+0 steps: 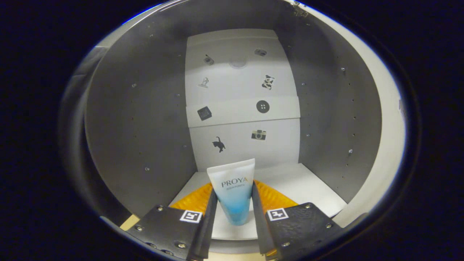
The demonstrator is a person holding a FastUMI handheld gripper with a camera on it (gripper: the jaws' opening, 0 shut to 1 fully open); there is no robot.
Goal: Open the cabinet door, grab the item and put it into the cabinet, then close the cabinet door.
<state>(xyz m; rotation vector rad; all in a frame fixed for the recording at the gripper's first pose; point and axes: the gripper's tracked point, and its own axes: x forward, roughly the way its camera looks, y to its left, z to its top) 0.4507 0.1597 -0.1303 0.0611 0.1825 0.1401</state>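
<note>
Tube [233,192] is seen upright between the two fingers of the gripper [235,206], clamped from both sides, with its cap end down over the white floor [308,188] of the cabinet. The grey side walls [137,145] are seen to either side, and a white back panel [243,108] with small stickers is seen beyond the fingers. The door is judged to be already open and the item already grabbed and carried inside. Whether the tube rests on the floor cannot be told. Release of the tube, withdrawal and closing of the door are judged to be left.
</note>
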